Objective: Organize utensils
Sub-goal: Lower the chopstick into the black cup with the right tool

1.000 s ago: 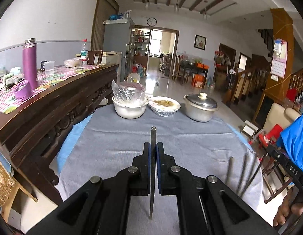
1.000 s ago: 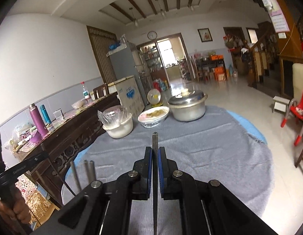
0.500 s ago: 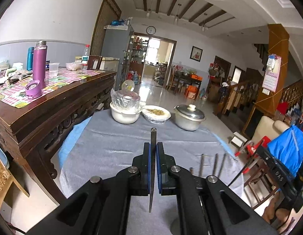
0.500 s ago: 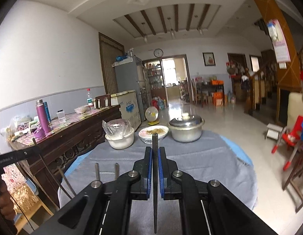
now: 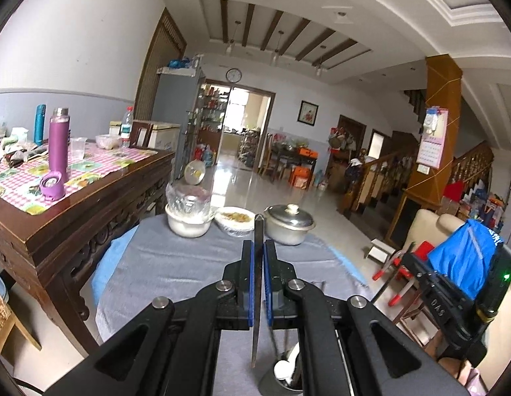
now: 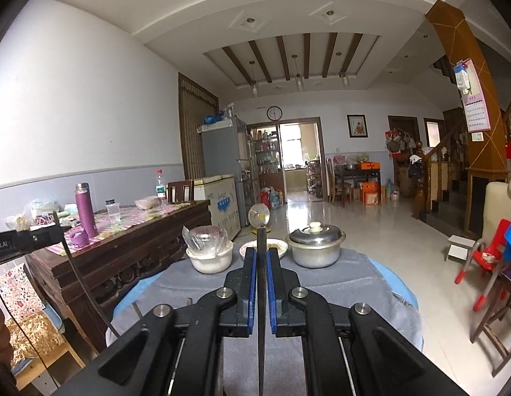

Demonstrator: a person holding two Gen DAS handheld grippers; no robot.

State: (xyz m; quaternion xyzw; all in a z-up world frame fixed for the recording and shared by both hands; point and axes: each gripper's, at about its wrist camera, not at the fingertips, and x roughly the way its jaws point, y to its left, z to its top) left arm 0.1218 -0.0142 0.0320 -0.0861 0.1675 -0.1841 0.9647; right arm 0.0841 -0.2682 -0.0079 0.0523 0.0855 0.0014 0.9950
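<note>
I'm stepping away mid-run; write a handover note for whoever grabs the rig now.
Left tongs: shut on a thin dark stick, likely a chopstick.
Right tongs: shut on a second stick.
Both are held above the grey-clothed table, pointing toward the wrapped bowl, plate and lidded pot.
A utensil holder sits just below the left tongs.
Done: both sticks picked up.
Left: place both.

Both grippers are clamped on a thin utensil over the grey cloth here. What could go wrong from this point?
1. The left gripper and right gripper each pinch a thin dark utensil edge-on between shut jaws; such a narrow hold could let it pivot or slip.
2. The utensil tips point toward the plastic-covered bowl, the dish and the lidded pot; a forward sweep might strike them.
</note>
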